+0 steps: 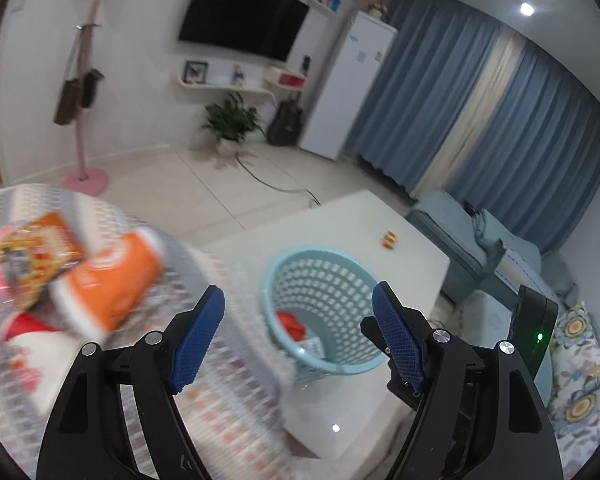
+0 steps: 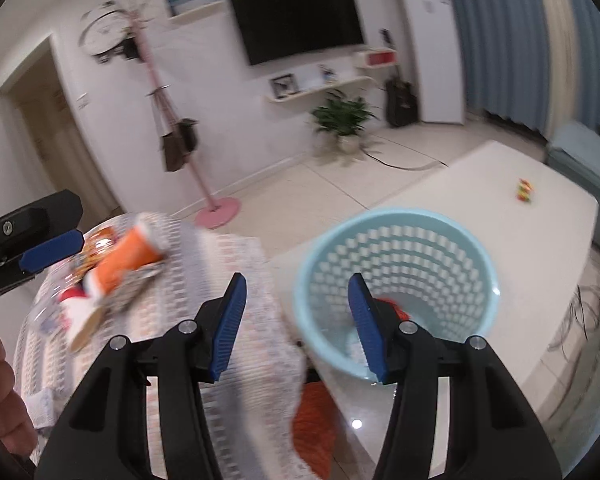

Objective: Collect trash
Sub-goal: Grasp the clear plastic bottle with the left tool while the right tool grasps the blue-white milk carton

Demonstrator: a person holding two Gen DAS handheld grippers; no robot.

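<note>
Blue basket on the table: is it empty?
No: in the left wrist view, the blue basket holds a red wrapper at its bottom.

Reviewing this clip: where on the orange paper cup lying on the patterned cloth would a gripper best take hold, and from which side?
Judging by its pose, grip the orange cup across its tapered side wall, mid-body, coming from above. It lies on its side on the patterned cloth, tilted among wrappers, so the rounded wall faces up. The frame is blurred, so exact contact with its neighbours is unclear. Both the left gripper and right gripper stand open and empty.
</note>
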